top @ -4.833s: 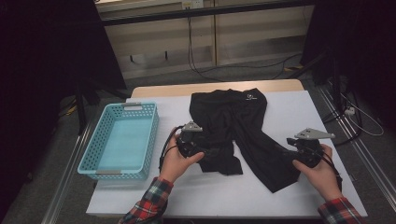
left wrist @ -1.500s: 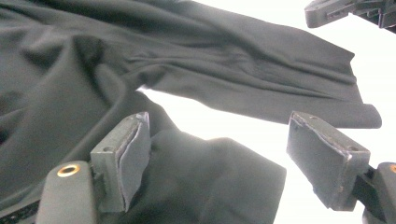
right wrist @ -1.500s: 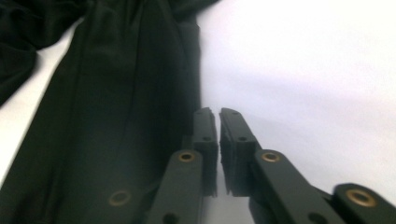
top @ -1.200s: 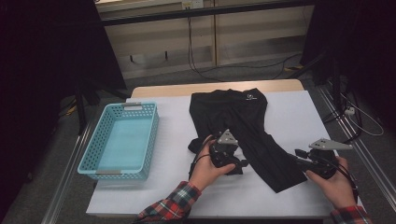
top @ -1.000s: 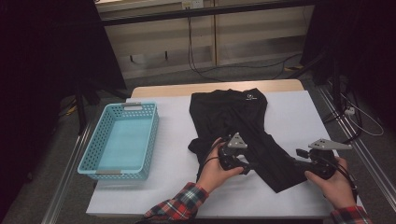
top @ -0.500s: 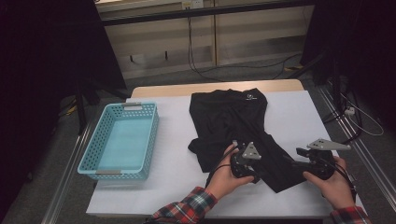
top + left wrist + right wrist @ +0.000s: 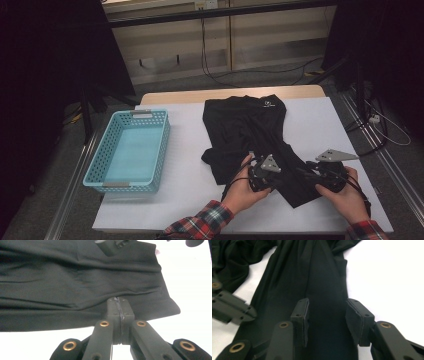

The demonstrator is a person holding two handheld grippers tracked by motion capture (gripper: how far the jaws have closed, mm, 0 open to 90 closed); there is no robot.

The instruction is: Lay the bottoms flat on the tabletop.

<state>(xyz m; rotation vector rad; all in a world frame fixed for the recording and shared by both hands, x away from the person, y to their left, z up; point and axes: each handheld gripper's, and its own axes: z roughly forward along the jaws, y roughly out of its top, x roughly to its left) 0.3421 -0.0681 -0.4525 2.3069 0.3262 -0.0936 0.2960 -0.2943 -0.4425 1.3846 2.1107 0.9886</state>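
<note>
Left claw [image 7: 117,301] jaws just closed, pinched tight on the hem of the black shorts [image 7: 250,130]; right claw [image 7: 327,315] spread, closing, leg fabric between its jaws, not gripped. Shorts lie mid-table toward the near edge. Soft, light, floppy cloth: grab hems. White table [image 7: 190,200], blue basket [image 7: 127,186] left, dim room.

White table [image 7: 185,180] bears black garment [image 7: 245,125]; blue basket [image 7: 107,175] beside it.

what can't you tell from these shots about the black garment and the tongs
- Left tongs: jaws shut at the black garment; whether cloth is pinched is hidden by the jaws themselves.
- Right tongs, right gripper view: black pads against black cloth, so contact is unclear.
- White logo, high view: too small to read.
</note>
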